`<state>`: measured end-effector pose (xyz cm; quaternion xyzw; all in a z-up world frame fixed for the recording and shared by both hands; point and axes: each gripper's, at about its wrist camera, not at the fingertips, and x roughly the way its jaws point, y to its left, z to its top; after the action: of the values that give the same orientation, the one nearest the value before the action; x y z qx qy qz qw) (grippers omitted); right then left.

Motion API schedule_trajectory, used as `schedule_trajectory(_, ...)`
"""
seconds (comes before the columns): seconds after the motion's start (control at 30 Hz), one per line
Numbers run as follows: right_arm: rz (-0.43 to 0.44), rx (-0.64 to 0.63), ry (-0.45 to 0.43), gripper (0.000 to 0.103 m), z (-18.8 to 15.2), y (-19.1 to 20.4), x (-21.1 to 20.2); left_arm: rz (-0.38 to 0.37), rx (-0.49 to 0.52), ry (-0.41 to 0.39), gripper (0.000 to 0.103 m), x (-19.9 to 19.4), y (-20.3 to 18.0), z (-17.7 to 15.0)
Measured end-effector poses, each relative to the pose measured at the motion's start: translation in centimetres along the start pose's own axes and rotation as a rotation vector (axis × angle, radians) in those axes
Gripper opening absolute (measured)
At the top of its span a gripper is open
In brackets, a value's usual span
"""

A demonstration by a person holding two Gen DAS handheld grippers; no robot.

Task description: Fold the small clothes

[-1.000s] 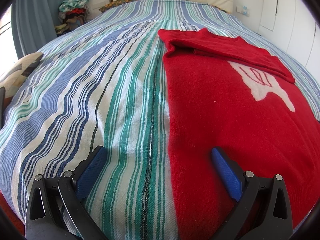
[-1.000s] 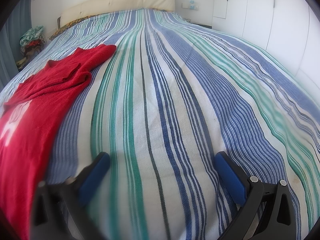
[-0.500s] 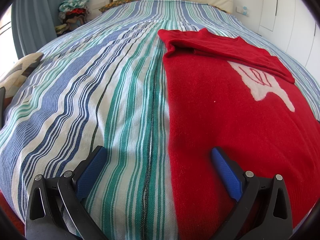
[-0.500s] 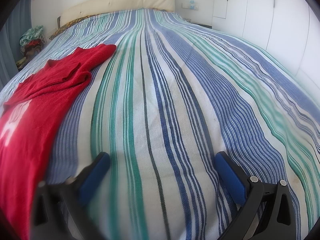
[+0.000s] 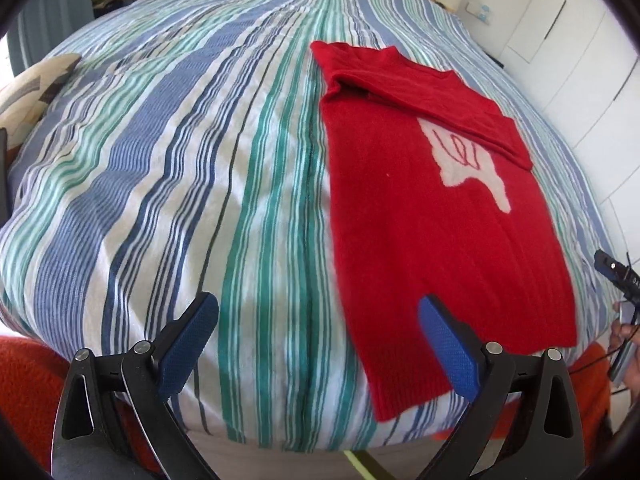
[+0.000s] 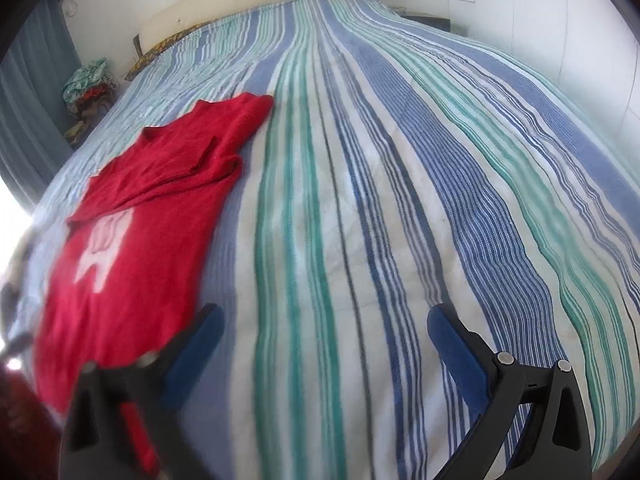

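A small red sweater with a white motif lies flat on the striped bedspread, its sleeves folded across the chest. My left gripper hovers open above the bed's near edge, its right finger over the sweater's hem. In the right wrist view the same sweater lies at the left, and my right gripper is open over bare bedspread to the sweater's right. Neither gripper holds anything.
A patterned cushion lies at the bed's left edge. A pile of clothes sits by the curtain at the far left. White wardrobe doors line the right. A hand with the other gripper shows at the right edge. Orange fabric lies below the bed's front.
Both grippers have pulled back and risen, so the bed's near edge and more of the sweater are now in view. Both stay open.
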<state>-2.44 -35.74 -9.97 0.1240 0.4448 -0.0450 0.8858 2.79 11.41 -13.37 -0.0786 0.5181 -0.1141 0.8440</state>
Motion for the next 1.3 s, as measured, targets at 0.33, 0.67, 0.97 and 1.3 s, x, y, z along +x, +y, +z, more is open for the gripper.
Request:
schedule_trajectory(0.33, 0.462, 0.154, 0.298, 0.088, -8.5, 5.3, -2.2, -0.186, -0.064, 0.160, 0.058, 2.2, -1.3, -2.4)
schedule_trajectory(0.67, 0.570, 0.290, 0.339, 0.070, -9.1, 6.6, 0.3, -0.280, -0.163, 0.220, 0.038, 2.5, -0.1, -2.8)
schedule_trajectory(0.97, 0.532, 0.256, 0.401, 0.025, -9.3, 7.1, 1.6, -0.276, -0.152, 0.242, 0.003, 3.3, -0.5, -3.0)
schedule_trajectory(1.3, 0.660, 0.320, 0.225, 0.006, -4.0, 5.8, -1.3, -0.456, -0.261, 0.022, 0.003, -1.9, 0.1, 6.0)
